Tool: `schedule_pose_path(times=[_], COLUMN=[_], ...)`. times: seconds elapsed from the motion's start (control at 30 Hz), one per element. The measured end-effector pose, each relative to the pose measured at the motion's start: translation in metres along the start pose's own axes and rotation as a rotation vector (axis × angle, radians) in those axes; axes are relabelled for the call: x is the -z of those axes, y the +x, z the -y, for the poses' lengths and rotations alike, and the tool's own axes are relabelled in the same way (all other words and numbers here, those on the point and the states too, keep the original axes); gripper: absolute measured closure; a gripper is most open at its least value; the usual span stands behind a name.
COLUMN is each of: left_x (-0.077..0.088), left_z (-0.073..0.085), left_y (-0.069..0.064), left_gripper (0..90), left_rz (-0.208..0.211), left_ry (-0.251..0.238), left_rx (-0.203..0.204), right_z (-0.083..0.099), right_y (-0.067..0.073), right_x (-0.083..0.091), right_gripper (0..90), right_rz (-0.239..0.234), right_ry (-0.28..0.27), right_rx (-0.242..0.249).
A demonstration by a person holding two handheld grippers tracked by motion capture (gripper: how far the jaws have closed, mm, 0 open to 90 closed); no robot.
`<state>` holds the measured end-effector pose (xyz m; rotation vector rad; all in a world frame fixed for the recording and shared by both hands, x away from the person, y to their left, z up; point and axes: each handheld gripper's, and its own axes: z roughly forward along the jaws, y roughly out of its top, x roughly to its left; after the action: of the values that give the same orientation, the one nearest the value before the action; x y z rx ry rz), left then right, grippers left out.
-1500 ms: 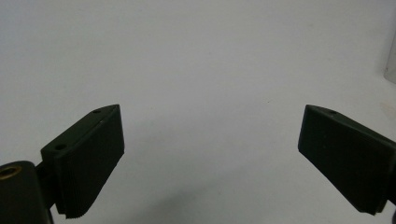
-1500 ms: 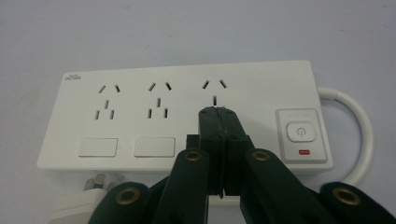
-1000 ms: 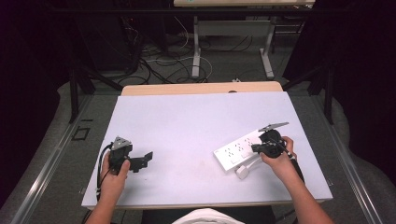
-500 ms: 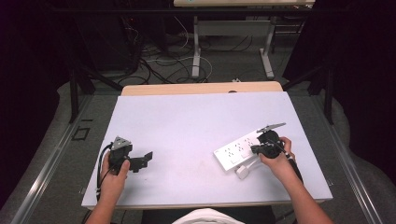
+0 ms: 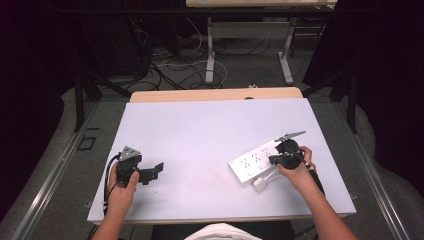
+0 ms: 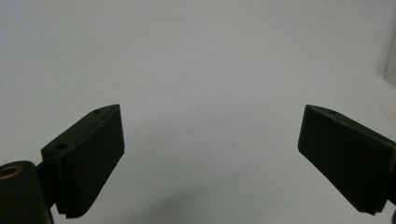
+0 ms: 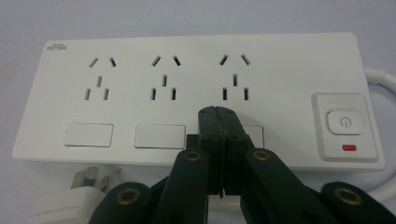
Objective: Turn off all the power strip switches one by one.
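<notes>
High view, place: white power strip (image 5: 255, 162) lies flat on the pale tabletop (image 5: 210, 130) toward the person's right, its plug (image 5: 260, 184) just beside its near edge
Right gripper (image 7: 218, 114): fingers pressed together with nothing between them; tips resting over the strip's third small switch, beside the round power button (image 7: 344, 122)
Left gripper (image 6: 210, 154): fingers spread wide, nothing held; hovers over bare tabletop, well apart from the strip
Handling: likely light, rigid plastic shell; smooth and apt to slide when pushed; stiff cable (image 7: 380, 77) may tug it
Hold: judged best across the short width at mid-length, fingers clear of switches; steady one end while pressing
</notes>
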<state>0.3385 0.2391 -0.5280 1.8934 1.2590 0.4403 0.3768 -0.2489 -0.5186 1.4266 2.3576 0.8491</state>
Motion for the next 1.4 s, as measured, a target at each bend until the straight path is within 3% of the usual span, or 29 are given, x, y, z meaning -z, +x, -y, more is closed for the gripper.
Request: schedule_pose_path(times=[0.33, 1.13, 1.17, 1.3, 1.4], left_x=[0.0001, 0.0000, 0.0000, -0.0001, -0.0001], left_z=[0.0001, 0.0000, 0.0000, 0.0000, 0.0000], left_y=[-0.0002, -0.0002, -0.0001, -0.0001, -0.0002], left_gripper=[7.2, 7.3, 7.3, 7.3, 7.3], left_rz=[0.001, 0.000, 0.000, 0.000, -0.002], left_ry=[0.003, -0.001, -0.002, -0.001, -0.003], left_rx=[0.003, 0.002, 0.002, 0.001, 0.002], right_z=[0.0012, -0.0003, -0.0008, -0.0016, -0.0018], right_y=[-0.0020, 0.0000, 0.0025, 0.0004, 0.0008], right_x=[-0.0025, -0.0035, -0.0026, -0.0027, -0.0030], right_gripper=[90.0, 90.0, 90.0, 90.0, 90.0], right_rz=[-0.022, -0.001, -0.010, 0.001, -0.014], right_ry=[0.004, 0.008, 0.017, 0.028, 0.027], right_rx=[-0.008, -0.004, -0.041, -0.010, -0.020])
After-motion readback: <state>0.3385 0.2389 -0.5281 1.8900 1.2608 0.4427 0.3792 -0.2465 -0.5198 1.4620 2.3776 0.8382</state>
